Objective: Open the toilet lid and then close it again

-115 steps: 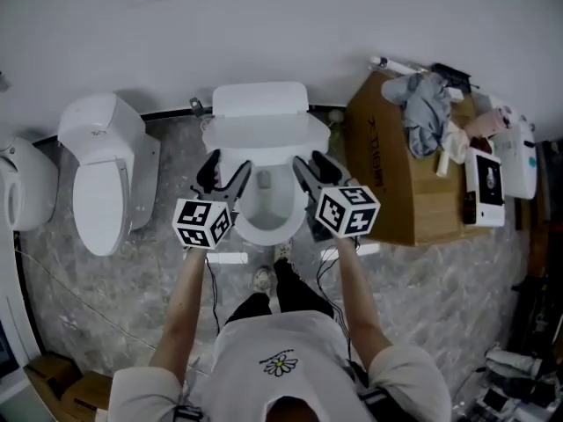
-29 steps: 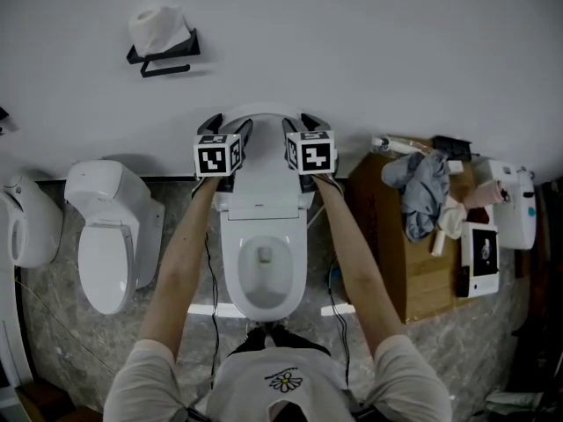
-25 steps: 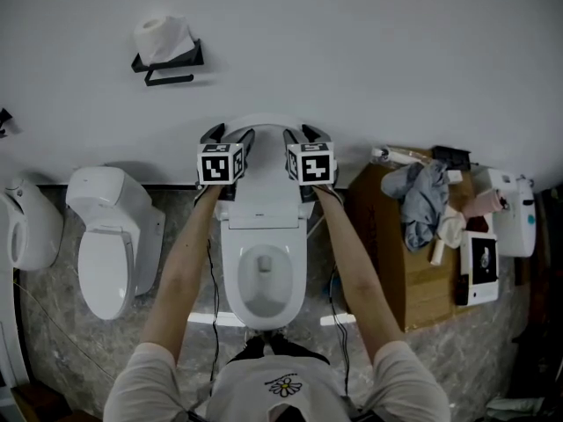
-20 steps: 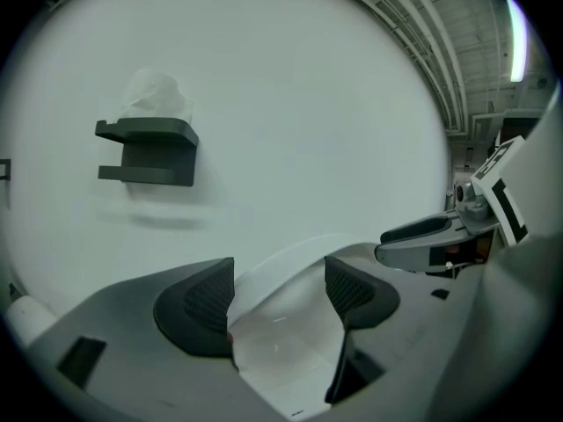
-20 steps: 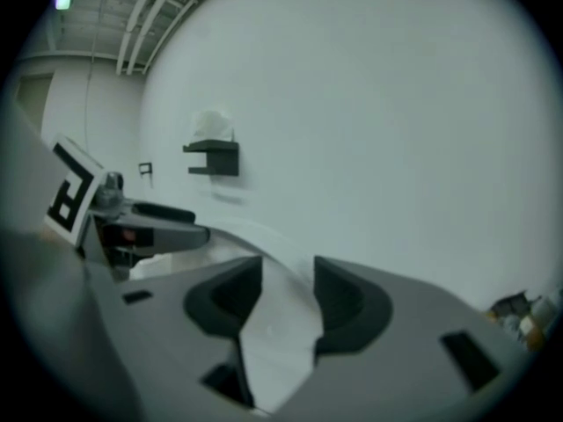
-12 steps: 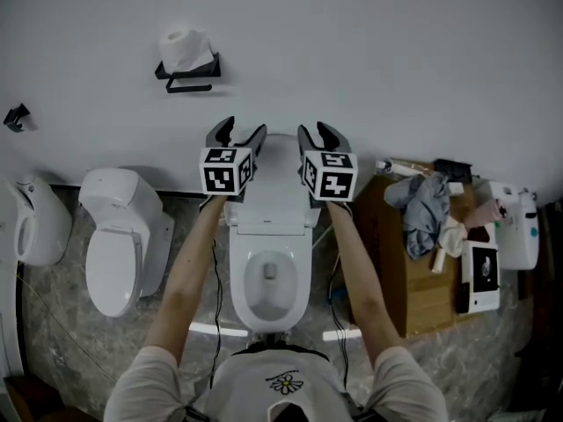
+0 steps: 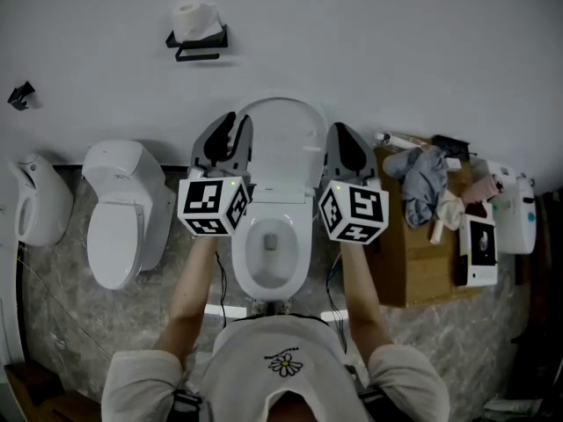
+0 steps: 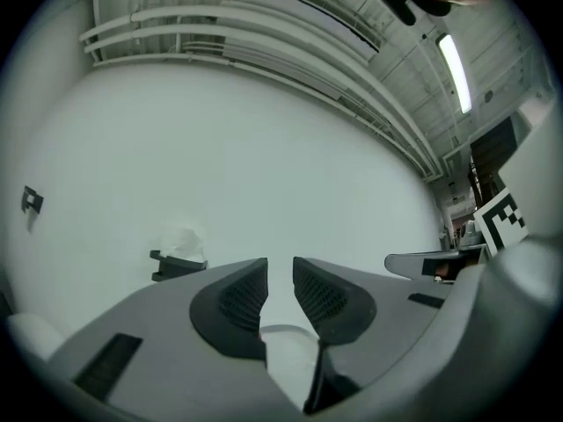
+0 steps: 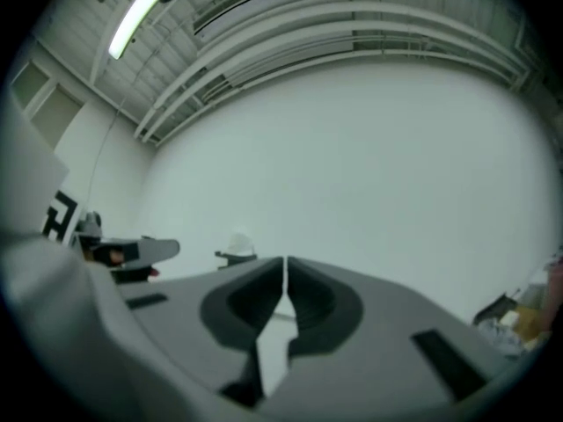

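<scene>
**A Count of the Room**

There were two white porcelain toilets (image 7: 280, 148) (image 7: 114, 227), one rounded white fixture (image 7: 31, 205) at the left edge, one white paper roll (image 7: 195, 18), one black wall holder (image 7: 195, 56) and one brown cardboard box (image 7: 396, 262).

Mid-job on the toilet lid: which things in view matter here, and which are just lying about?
Job:
- middle toilet
- its lid, raised upright

Lying about:
- second toilet
- toilet roll on its wall holder
- cardboard box with cloths on top
- white fixture at far left
</scene>
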Demonstrator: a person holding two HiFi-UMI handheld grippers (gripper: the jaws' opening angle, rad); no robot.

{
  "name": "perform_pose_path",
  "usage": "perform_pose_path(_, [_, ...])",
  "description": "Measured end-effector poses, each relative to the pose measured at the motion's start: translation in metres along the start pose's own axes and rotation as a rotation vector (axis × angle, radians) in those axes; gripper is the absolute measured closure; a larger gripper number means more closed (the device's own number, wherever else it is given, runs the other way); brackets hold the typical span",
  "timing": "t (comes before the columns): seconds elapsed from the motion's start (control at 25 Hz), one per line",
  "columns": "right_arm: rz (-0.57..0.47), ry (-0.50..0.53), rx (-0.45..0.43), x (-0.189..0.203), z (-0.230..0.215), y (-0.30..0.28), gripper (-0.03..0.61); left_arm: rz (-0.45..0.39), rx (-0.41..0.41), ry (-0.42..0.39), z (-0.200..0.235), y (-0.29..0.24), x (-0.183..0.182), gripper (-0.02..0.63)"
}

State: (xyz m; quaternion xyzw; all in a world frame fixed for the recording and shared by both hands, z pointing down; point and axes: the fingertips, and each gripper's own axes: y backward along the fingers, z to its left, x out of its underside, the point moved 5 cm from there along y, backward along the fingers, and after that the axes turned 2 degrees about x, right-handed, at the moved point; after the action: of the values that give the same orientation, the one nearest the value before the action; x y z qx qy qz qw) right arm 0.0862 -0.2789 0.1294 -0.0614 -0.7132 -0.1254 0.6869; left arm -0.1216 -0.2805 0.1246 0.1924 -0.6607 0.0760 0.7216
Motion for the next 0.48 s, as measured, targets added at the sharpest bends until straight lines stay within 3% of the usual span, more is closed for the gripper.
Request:
perform_pose_path(0.16, [0.026, 0.042, -0.009, 0.006, 0.018, 0.046, 0.548, -0.016, -0.082, -0.039, -0.013, 0.052, -0.001, 0.584])
perform_pose_path(0.48, [-0.047, -0.002, -0.068, 0.029, 0.042, 0.122, 0.548, 0.072, -0.156, 0.004, -0.029, 0.121, 0.041, 0.594])
